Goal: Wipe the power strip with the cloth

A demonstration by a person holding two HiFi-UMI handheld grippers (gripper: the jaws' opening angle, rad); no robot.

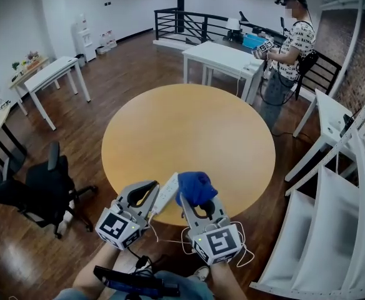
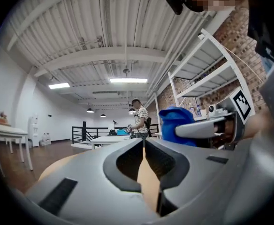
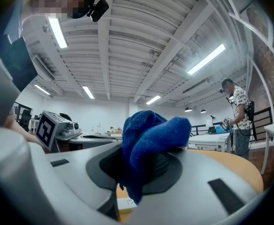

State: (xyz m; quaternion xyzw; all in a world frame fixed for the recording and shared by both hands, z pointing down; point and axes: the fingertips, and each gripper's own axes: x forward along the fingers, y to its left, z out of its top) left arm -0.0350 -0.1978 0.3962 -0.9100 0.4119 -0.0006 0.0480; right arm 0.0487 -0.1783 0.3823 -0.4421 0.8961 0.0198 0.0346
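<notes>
Hovering at the near edge of the round table [image 1: 170, 130], both grippers are set for the wipe, but the wipe itself does not look begun. On the left, the left gripper [image 1: 152, 187] has its jaws pressed together with nothing between them; only a sliver of tabletop shows past the pads in its own view. It lies just beside the strip's left side, and whether it touches the strip I cannot tell.

The white power strip [image 1: 165, 194] lies at the table's near rim, running away from the person, between the two grippers. Its near end shows below the cloth in the right gripper view.

To its right, the right gripper [image 1: 199, 200] is clamped on the blue cloth [image 1: 195, 187], which bunches up above the jaws and hangs a fold down between them.

My judgement: this is the approach, with the cloth held but not clearly on the strip. The next move calls for lowering the bunched cloth onto the strip's top and drawing it along the length, while the closed left jaws press or brace the strip so it does not slide off the rim.
</notes>
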